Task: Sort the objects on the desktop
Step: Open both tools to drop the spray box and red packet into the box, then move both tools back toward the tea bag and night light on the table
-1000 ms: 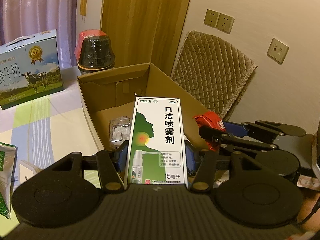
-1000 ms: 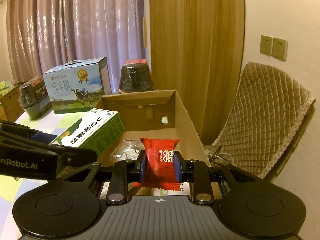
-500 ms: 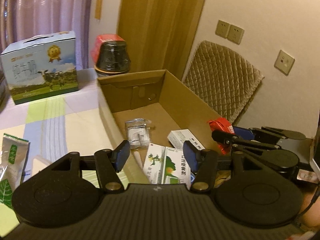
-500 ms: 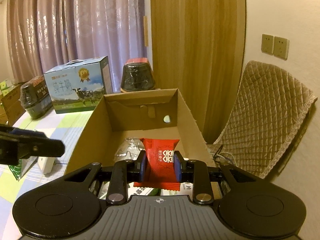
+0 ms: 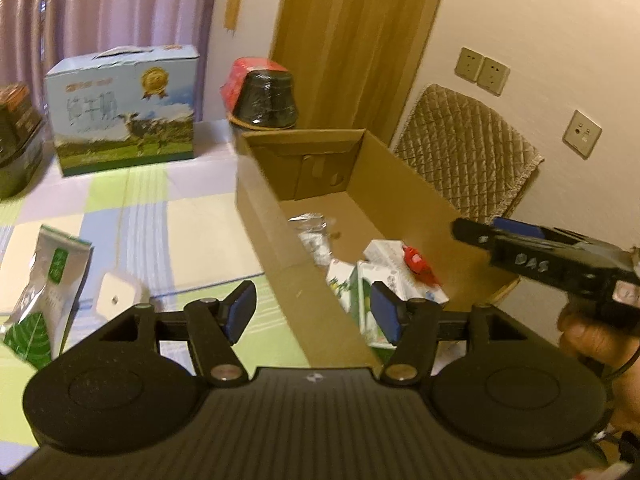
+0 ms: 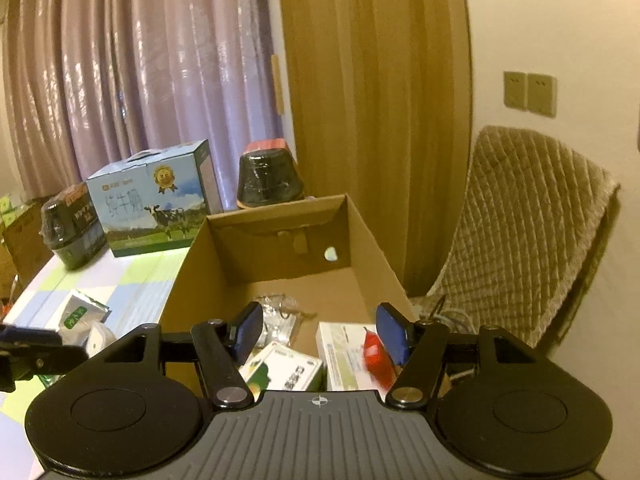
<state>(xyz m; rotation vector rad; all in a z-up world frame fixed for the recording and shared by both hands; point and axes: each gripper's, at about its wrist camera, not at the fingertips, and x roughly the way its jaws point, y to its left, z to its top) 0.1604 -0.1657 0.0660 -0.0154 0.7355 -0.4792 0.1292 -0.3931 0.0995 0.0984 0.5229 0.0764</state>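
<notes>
Now both grippers stand with jaws wide and nothing between them. The left gripper (image 5: 313, 312) hovers over the near left wall of the carton (image 5: 260, 208), half above the table (image 5: 192, 224), its blue pads (image 5: 240, 312) straddling the cardboard edge. The right gripper (image 6: 320, 334) hangs above the carton's near end and looks down its length; in the left view it reaches in from the right, held by a hand (image 5: 592, 340) low at that edge. A second ago the left one clamped the green-and-white spray box (image 5: 368, 304) upright over the carton; half a second ago its jaws had parted and the box lay inside. It rests there now at the near end, just beside a white box (image 5: 390, 256). The red sachet (image 5: 418, 266), pinched by the right gripper in both earlier pictures, has been let go and lies on the white box, blurred in the right view. A clear packet (image 5: 314, 232) sits mid-floor of the carton. On the table, left of the carton, lie a green-leaf pouch (image 5: 44, 300) and a small white block (image 5: 116, 296); a milk case (image 5: 124, 108) and a black jar (image 5: 264, 100) stand at the far side.
</notes>
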